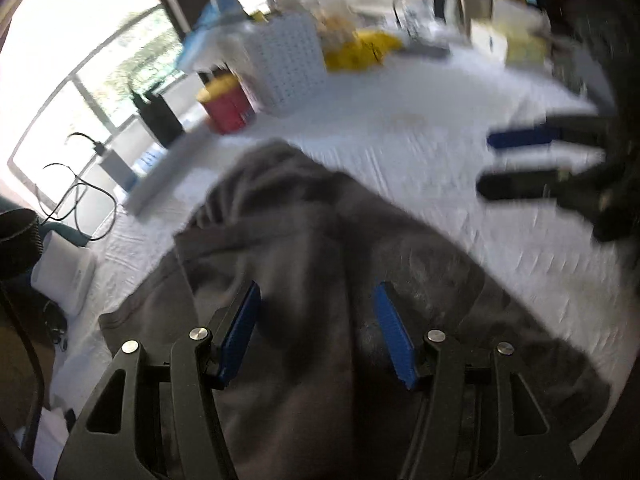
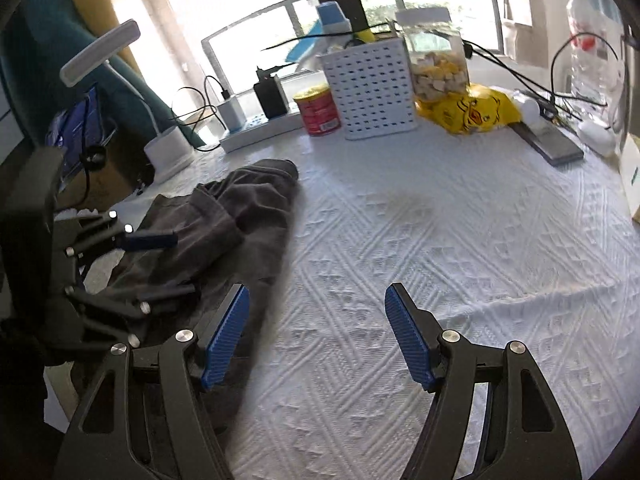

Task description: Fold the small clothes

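A crumpled dark grey garment (image 2: 248, 200) lies on the left part of the white textured tablecloth (image 2: 460, 240). In the blurred left wrist view the garment (image 1: 320, 240) fills the lower middle, and my left gripper (image 1: 317, 288) hangs just over it. Its blue pads (image 1: 240, 336) stand apart with no fold pinched between them. From the right wrist view, the left gripper (image 2: 184, 264) shows side-on above the garment's near end. My right gripper (image 2: 316, 292) is open over bare tablecloth just right of the garment's edge, holding nothing. It also appears as the right gripper (image 1: 486, 162) at the far right.
At the back stand a white perforated basket (image 2: 368, 88), a red can (image 2: 318, 110), a yellow bag (image 2: 472, 112), a snack jar (image 2: 436, 56) and a power strip (image 2: 256, 128) with cables. A white desk lamp (image 2: 168, 152) is at the left edge, a grey flat slab (image 2: 552, 144) at the right.
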`<control>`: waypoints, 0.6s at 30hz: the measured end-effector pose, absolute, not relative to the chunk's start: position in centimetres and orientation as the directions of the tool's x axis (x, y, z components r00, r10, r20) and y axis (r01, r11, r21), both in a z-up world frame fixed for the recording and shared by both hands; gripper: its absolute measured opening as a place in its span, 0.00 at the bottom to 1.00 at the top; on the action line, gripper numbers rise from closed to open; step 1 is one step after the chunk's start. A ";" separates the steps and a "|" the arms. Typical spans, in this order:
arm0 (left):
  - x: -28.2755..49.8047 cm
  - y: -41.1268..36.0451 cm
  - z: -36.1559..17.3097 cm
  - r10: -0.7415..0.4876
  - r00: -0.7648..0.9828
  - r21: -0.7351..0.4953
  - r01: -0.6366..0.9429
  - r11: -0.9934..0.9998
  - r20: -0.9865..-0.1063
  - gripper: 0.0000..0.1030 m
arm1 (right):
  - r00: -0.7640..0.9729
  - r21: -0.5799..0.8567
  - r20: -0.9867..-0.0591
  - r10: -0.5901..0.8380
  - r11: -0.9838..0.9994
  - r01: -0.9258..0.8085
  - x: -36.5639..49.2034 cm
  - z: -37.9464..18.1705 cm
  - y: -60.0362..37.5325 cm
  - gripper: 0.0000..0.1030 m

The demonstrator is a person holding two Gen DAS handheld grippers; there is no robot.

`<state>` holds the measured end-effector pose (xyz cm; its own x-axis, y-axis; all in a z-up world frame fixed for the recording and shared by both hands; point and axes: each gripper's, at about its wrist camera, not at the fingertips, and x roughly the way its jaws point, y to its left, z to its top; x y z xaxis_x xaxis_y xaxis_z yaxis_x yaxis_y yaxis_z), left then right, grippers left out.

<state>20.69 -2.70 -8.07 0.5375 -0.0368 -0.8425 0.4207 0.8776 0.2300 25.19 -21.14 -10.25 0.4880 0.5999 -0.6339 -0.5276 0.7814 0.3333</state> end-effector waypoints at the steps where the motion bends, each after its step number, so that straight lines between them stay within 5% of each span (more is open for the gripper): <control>1: 20.7 -2.7 -8.5 -0.017 0.534 0.250 0.423 0.871 -0.845 0.56 | 0.480 0.343 -0.637 0.604 0.779 -0.525 25.4 -10.5 -21.1 0.71; 4: 20.5 -1.5 -8.4 0.008 0.554 0.271 0.396 0.877 -0.832 0.23 | 0.462 0.357 -0.641 0.612 0.772 -0.527 25.8 -10.9 -20.6 0.71; 5: 20.6 -0.8 -8.2 0.019 0.563 0.273 0.370 0.888 -0.826 0.05 | 0.456 0.356 -0.645 0.613 0.769 -0.531 26.0 -11.0 -20.3 0.71; 18: 19.3 12.0 -6.2 0.062 0.687 0.101 0.016 0.995 -0.724 0.03 | 0.407 0.374 -0.651 0.641 0.737 -0.563 28.7 -11.2 -15.5 0.71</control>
<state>19.32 12.01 -6.19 0.6872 0.0622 -0.7238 0.0162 0.9948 0.1009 28.72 -15.52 -11.21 0.4066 0.6406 -0.6514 -0.5631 0.7372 0.3735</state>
